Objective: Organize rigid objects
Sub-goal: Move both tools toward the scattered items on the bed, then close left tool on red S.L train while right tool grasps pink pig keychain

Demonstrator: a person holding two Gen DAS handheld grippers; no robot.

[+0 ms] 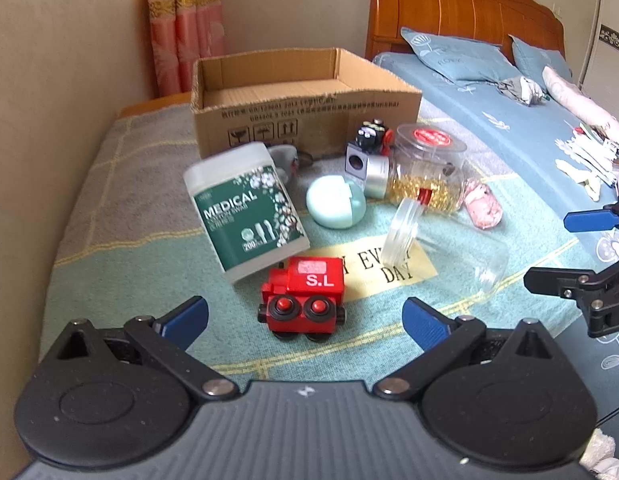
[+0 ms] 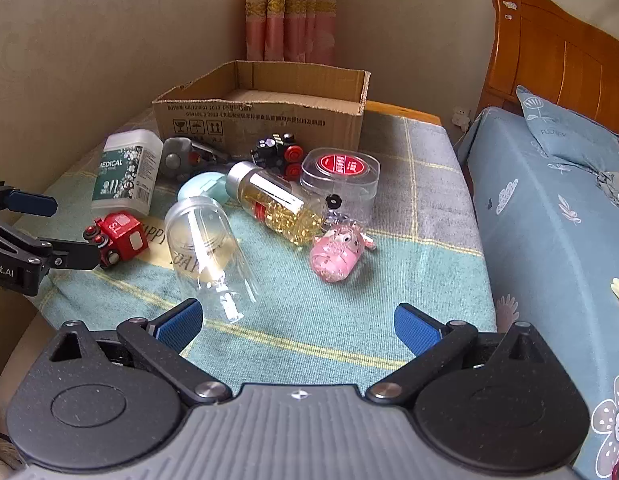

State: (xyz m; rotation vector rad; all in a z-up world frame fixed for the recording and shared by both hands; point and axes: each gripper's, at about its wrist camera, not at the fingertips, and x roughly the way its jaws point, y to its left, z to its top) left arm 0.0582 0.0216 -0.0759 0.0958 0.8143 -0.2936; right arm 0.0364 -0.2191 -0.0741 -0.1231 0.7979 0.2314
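At the bottom of each wrist view, the left gripper [image 1: 305,322] and the right gripper [image 2: 295,326] stand spread wide, holding nothing. Just above the left gripper's blue pads, at frame centre, sits a red toy train [image 1: 303,298] on the checked cloth [image 1: 121,216]. A clear empty jar [image 2: 209,256] lies on its side above the right gripper, left of centre. The open cardboard box [image 1: 305,100] stands in the upper middle, behind a cotton swab tub [image 1: 245,206], a mint-green case [image 1: 335,201] and a pink pig toy [image 2: 337,254].
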